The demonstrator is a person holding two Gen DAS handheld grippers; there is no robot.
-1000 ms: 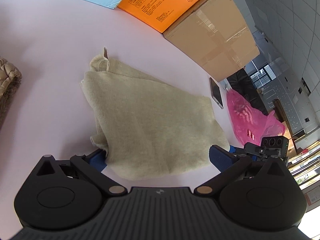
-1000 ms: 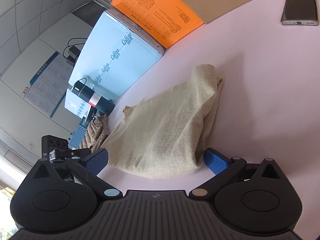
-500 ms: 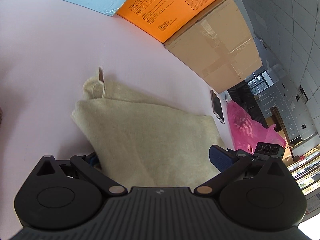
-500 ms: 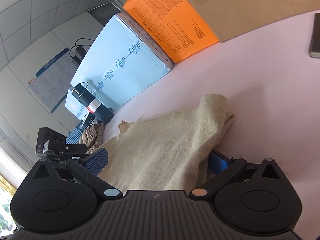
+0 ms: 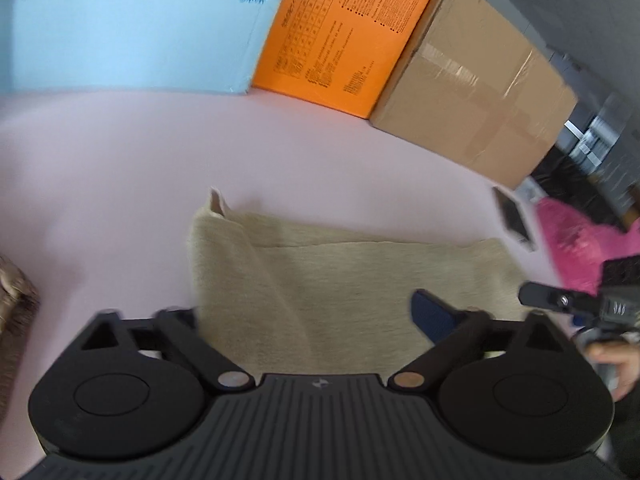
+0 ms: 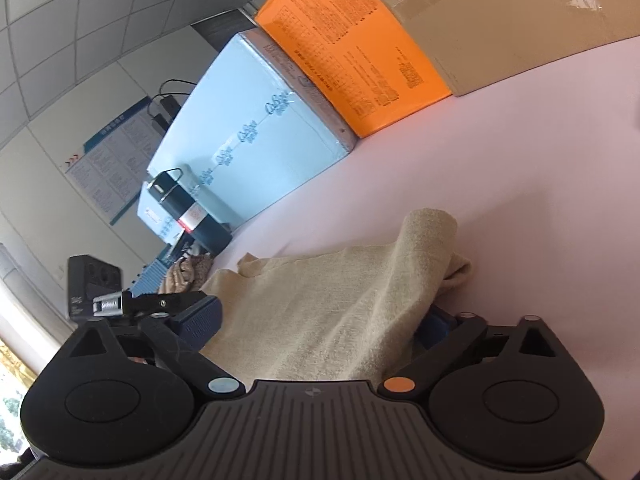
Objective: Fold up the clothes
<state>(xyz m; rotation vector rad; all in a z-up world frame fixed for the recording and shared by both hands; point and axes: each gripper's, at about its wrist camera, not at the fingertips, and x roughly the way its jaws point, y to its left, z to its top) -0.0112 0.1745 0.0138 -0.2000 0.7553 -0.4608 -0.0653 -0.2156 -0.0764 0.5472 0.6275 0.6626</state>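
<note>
Both grippers low over the table point(image 5: 120, 168), angled down, cloth running in between each set of jaws. Left gripper point(image 5: 312, 316): jaws have just been closing, beige cloth point(image 5: 328, 288) fills the gap; the blue pad on its right side lies on top of the fabric, the other finger is hidden behind the cloth edge, so can't tell if it's actually clamped. Left view is motion-blurred. Right gripper point(image 6: 320, 324): jaws also just been closing, cloth between them, one pad just beside the fabric edge, the other mostly buried under a draped fold; grip not confirmable either. A hand point(image 5: 616, 360) shows at the right edge of the left view, wrapped around the other gripper's handle. Count: one beige cloth, folded over, lying on the table near its front edge, one corner flap sticking up at the far left. Three boxes in a row along the back: light blue box point(image 5: 132, 28), orange box point(image 5: 344, 36), cardboard box point(image 5: 472, 100). One phone point(image 5: 514, 216) flat on the table, one pink bag point(image 5: 580, 240) beyond it, one black flask point(image 6: 188, 208), one brownish garment point(image 6: 188, 272) at the table's far side. Table surface pale pink, plain. Room: tiled ceiling, a poster point(image 6: 112, 160) on the wall.
</note>
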